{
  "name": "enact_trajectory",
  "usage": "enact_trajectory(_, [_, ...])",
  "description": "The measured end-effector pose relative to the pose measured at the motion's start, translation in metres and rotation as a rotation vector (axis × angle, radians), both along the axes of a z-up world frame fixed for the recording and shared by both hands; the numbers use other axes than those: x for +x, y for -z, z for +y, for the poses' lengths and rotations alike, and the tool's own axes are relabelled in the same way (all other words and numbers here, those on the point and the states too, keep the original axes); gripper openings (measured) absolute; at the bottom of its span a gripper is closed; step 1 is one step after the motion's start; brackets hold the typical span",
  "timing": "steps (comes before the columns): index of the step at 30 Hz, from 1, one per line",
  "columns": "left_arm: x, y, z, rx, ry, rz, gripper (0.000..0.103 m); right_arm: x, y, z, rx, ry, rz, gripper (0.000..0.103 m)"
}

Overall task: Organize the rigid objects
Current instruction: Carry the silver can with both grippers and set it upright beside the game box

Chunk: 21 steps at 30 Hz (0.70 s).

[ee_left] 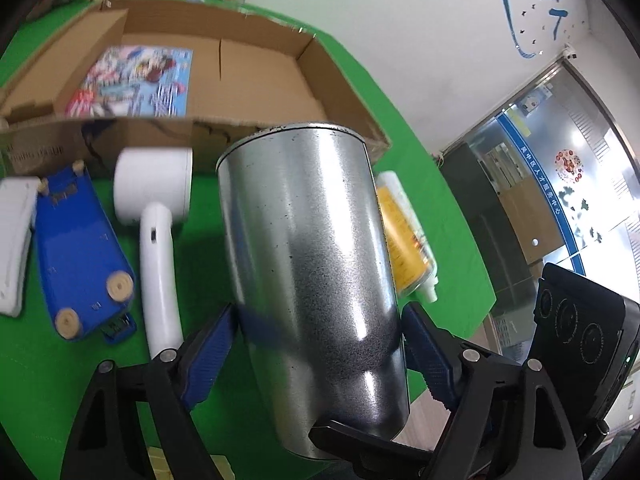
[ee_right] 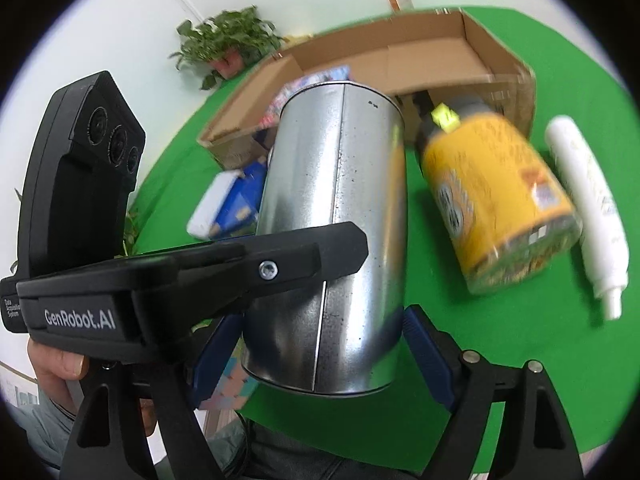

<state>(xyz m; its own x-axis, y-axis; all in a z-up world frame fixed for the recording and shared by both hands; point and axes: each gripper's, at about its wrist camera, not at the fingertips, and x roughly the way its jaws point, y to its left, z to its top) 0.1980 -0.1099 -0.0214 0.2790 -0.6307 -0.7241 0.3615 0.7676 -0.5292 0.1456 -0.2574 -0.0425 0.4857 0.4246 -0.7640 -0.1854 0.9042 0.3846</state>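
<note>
A silver metal can (ee_left: 316, 264) is held above the green table, tilted, with both grippers on it. My left gripper (ee_left: 320, 344) has its blue pads against the can's sides. My right gripper (ee_right: 320, 344) also has its pads on the can (ee_right: 336, 216); the left gripper's black finger (ee_right: 280, 268) crosses the can's front in the right wrist view. An open cardboard box (ee_left: 224, 76) holding a colourful booklet (ee_left: 136, 80) lies beyond the can.
On the green table (ee_left: 48, 380) lie a blue stapler (ee_left: 76, 256), a white handled device (ee_left: 156, 240), a white flat object (ee_left: 12, 240), a yellow jar (ee_right: 500, 208) and a white tube (ee_right: 588, 208). A potted plant (ee_right: 228, 40) stands by the wall.
</note>
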Motion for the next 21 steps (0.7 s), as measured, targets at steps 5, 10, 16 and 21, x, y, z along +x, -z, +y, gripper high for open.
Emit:
enact_trajectory(5, [0.003, -0.04, 0.003, 0.011, -0.001, -0.111, 0.08, 0.005, -0.028, 0.001, -0.011, -0.012, -0.081, 0.082])
enact_trajectory(10, [0.018, -0.074, 0.009, 0.018, 0.0, -0.176, 0.079, 0.02, -0.048, 0.008, -0.032, -0.026, -0.135, 0.082])
enact_trajectory(16, [0.05, -0.116, 0.009, 0.039, 0.005, -0.231, 0.079, 0.053, -0.075, 0.011, -0.045, -0.042, -0.172, 0.082])
enact_trajectory(21, [0.095, -0.151, 0.008, 0.041, 0.0, -0.238, 0.079, 0.092, -0.097, 0.012, -0.064, -0.062, -0.169, 0.081])
